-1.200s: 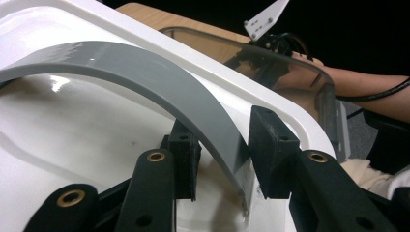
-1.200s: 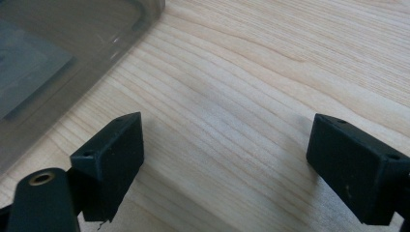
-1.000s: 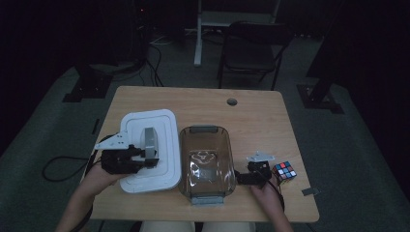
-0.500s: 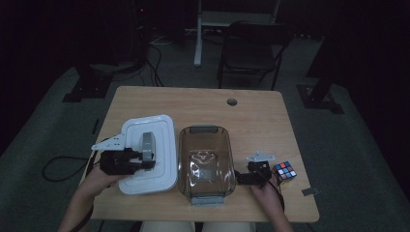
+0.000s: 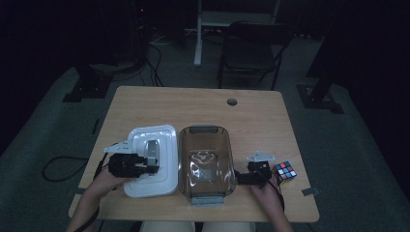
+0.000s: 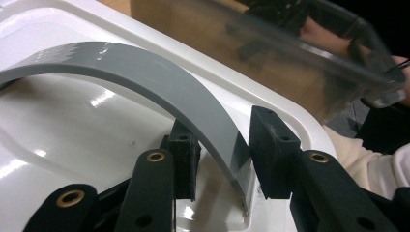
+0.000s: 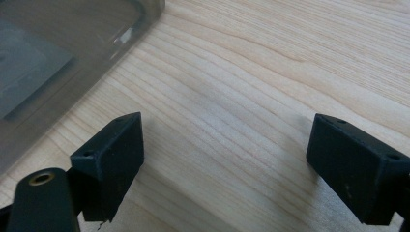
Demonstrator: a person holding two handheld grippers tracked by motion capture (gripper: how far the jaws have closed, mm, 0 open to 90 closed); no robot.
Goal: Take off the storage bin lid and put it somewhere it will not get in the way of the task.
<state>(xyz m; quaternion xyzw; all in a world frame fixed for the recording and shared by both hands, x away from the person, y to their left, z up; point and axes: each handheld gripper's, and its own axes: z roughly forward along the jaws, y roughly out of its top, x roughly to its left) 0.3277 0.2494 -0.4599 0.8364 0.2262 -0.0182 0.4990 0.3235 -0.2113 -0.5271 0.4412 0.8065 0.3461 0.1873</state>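
Clamping the grey handle (image 6: pixel 159 82), the left tool (image 5: pixel 145 163) holds the white lid (image 5: pixel 150 186) flat on the bench (image 5: pixel 203 104) — the lid's right edge lies just beside the clear tub (image 5: pixel 205 159). The right tool (image 5: pixel 241 178) rests with its jaws wide apart and nothing between them, on bare wood between the tub's wall and the cube (image 5: pixel 284 171) — open bench stretches beyond.

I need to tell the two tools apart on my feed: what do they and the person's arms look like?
Both tools are black. The left tool and the right tool each carry a grey three-cornered plate on top. The fingers are blocky black pads on bars with brass-coloured rivets. A cream sleeve shows in the left gripper view.
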